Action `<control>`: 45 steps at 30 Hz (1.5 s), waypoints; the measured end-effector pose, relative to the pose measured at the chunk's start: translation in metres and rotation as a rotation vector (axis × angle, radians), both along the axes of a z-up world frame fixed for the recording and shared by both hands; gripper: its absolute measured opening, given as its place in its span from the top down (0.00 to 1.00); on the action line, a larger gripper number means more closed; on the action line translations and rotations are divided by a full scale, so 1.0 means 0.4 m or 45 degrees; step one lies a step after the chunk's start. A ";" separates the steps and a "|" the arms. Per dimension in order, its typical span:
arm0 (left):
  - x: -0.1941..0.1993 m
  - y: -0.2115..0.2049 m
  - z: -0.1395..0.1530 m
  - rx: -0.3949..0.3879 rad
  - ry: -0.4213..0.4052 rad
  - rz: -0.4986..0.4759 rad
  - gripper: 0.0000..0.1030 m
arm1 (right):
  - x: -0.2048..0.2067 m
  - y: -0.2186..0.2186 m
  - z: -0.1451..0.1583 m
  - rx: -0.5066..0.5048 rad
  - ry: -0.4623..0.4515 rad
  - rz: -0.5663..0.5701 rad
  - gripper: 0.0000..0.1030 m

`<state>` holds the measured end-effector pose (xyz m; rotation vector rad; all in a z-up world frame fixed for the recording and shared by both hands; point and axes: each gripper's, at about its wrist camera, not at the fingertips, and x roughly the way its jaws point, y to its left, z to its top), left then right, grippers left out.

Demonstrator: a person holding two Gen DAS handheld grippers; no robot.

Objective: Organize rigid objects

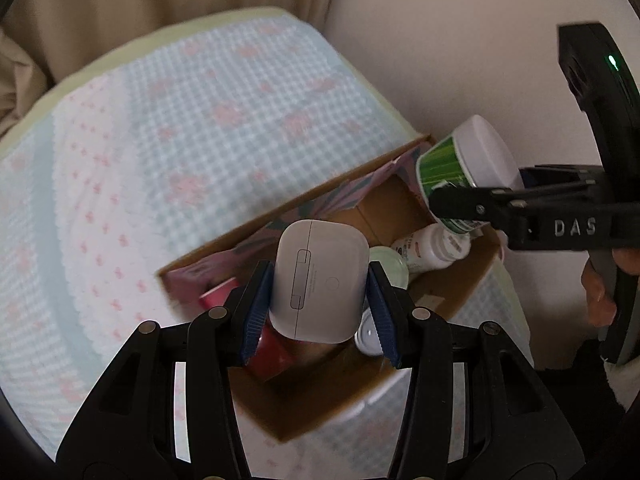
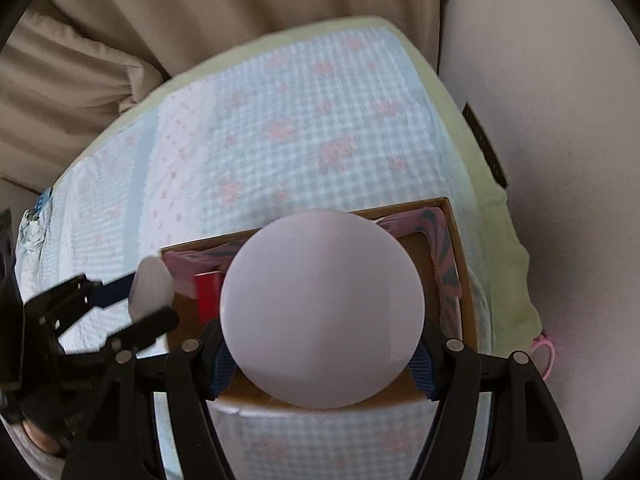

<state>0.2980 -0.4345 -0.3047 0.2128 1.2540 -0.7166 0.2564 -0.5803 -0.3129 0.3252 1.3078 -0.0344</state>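
Left wrist: white case [image 1: 318,280] pinched between 2 fingers [image 1: 256,304]; right fingers [image 2: 420,364] clamp jar [image 2: 322,306].

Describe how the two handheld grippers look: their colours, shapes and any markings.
Both grippers, the left gripper and the right gripper, are black plastic linkages with silver round pivot pins and ribbed blue pads on the fingers. Seen from the left wrist camera, the right one's arm bears raised letters "DAS", and its black body carries a small green light. No cables or sleeves show.
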 end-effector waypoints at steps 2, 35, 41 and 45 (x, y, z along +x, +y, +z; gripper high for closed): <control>0.007 -0.030 -0.043 0.030 0.023 -0.003 0.58 | 0.019 -0.024 -0.042 0.030 0.043 -0.003 0.36; -0.027 -0.037 -0.097 0.282 0.009 -0.120 0.00 | -0.019 -0.063 -0.153 -0.092 0.135 -0.011 0.00; -0.037 -0.001 -0.055 0.242 0.010 -0.083 0.00 | -0.043 -0.033 -0.124 -0.106 0.114 -0.035 0.00; -0.055 0.026 0.006 0.216 -0.020 -0.058 0.00 | -0.066 -0.013 -0.085 -0.116 0.073 -0.059 0.00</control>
